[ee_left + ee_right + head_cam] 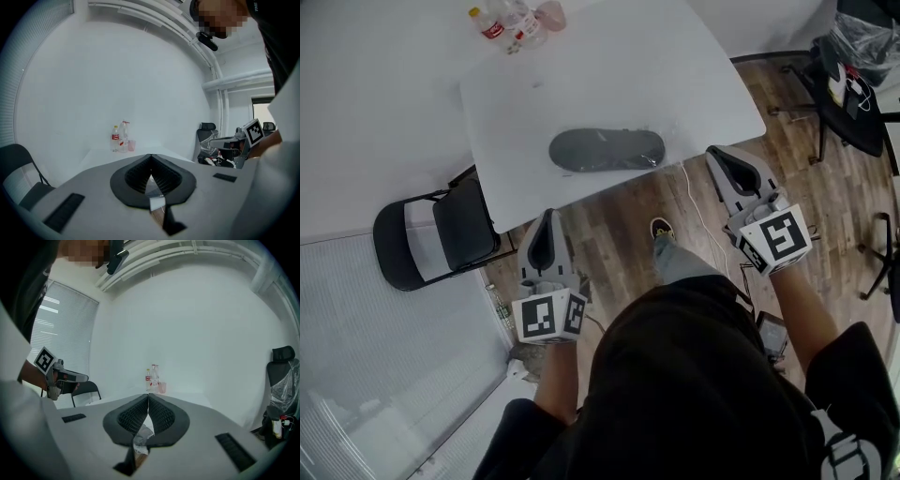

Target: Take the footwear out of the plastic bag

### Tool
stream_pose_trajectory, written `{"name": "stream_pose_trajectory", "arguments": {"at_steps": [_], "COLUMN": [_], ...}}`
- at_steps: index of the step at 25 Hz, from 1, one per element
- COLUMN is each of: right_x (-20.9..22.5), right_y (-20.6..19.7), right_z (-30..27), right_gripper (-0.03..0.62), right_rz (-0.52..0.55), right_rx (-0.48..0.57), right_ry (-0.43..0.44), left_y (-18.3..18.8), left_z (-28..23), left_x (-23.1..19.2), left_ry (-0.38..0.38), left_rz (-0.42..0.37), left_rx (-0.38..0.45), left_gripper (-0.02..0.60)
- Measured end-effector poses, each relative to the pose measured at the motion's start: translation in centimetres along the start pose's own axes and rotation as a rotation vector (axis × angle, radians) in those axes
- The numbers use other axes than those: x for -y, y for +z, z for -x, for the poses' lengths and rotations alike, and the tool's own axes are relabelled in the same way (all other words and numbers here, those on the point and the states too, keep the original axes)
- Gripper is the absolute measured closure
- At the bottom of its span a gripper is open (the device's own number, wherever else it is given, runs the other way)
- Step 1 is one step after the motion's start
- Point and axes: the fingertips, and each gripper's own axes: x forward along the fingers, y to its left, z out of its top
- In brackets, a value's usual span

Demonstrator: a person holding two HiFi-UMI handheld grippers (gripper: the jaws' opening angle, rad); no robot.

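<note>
I'm working in an office: white table (600, 75) ahead of the left gripper (547, 217), folding chair (441, 230) to its left, swivel chair (855, 127) right of the right gripper (719, 155).

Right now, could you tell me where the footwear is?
In the head view, the bagged footwear lies mid-frame on the white table, near its front edge.
</note>
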Motion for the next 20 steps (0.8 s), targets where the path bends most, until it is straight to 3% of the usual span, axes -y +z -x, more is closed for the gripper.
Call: {"name": "stream_pose_trajectory", "arguments": {"at_steps": [7,13,17,20], "right_x": [2.7,3.8,3.9,4.1], "right_y": [-1.0,-1.4,-1.5,-1.7], "right_z": [-1.2,-2.4,-3.0,-3.3], "right_gripper": [0.576,0.576,0.577,0.576], "right_rz": [-0.017,-0.030,-0.035,-0.046], "right_rx": [-0.003,0.004,0.015,0.024], "right_ry": [0.017,0.057,0.071,0.071], "left_y": [0.2,0.3,-0.4,-1.2], "left_z": [-3.1,-6.4,-7.6,-8.7], "left_x": [1.3,2.7,3.3,3.7], "left_ry": [-0.005,-0.044,-0.059,-0.072], "left_rz": [-0.031,-0.115,-0.235,-0.394], "left_rx": [-0.003,-0.032,-0.085,-0.136], "left_gripper": [0.560,0.560,0.559,0.558]}}
